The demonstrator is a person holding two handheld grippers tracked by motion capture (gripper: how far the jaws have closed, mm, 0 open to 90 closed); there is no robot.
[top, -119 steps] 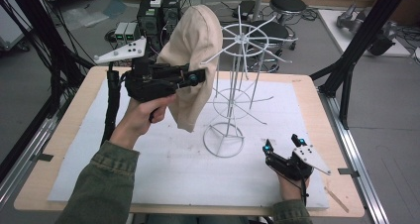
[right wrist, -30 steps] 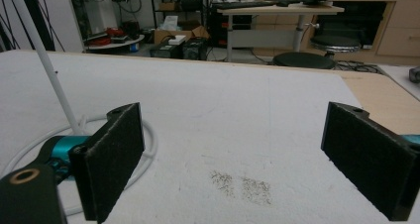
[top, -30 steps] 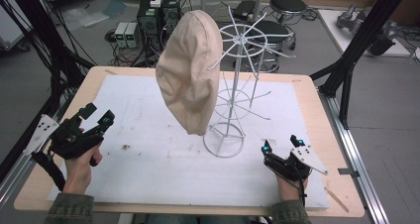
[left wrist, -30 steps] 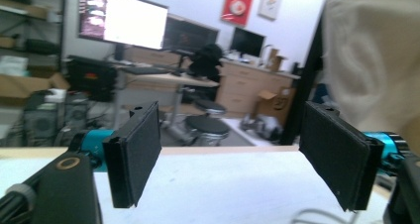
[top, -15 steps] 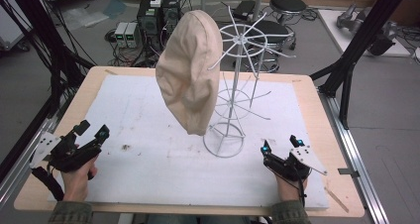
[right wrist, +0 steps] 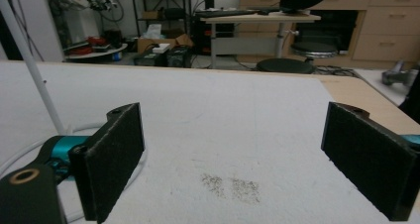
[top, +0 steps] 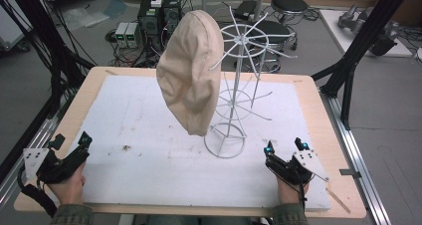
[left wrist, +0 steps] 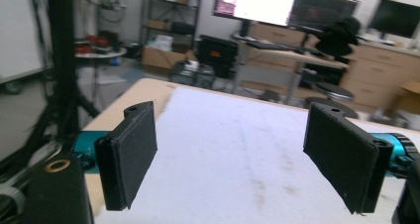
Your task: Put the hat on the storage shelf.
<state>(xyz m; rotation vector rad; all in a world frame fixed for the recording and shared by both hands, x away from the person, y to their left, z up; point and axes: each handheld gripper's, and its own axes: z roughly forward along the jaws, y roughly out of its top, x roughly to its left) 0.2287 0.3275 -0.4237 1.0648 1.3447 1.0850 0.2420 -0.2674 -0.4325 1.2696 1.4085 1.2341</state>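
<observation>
Your left gripper [top: 69, 144] sits at about 8 o'clock on the table [top: 318, 105], low over the near left corner, and its jaws stand wide apart with nothing between them; in the left gripper view the two black pads [left wrist: 131, 152] frame only bare white mat [left wrist: 233, 149]. Your right gripper [top: 283, 148] rests at about 4 o'clock, near the front right of the mat [top: 149, 130], and it too is spread open and empty; in the right gripper view its pads [right wrist: 114, 154] stand well apart over the mat [right wrist: 233, 120], with a small patch of grey specks [right wrist: 230, 184] on the cloth between them. The beige hat [top: 191, 70] hangs on the white wire rack [top: 244, 51], on the rack's 9 o'clock side, its crown bulging toward the left and its lower edge hanging clear above the mat. The rack stands upright just right of the table's centre, its round wire base [top: 225, 141] flat on the mat at roughly 5 o'clock from the hat. The hat is well apart from both grippers: your right gripper lies near the rack's base, at about 4 o'clock from it, and a curve of that base and one upright rod [right wrist: 32, 70] show at the left of the right gripper view; your left gripper lies much farther off, across the mat at 8 o'clock from the hat
</observation>
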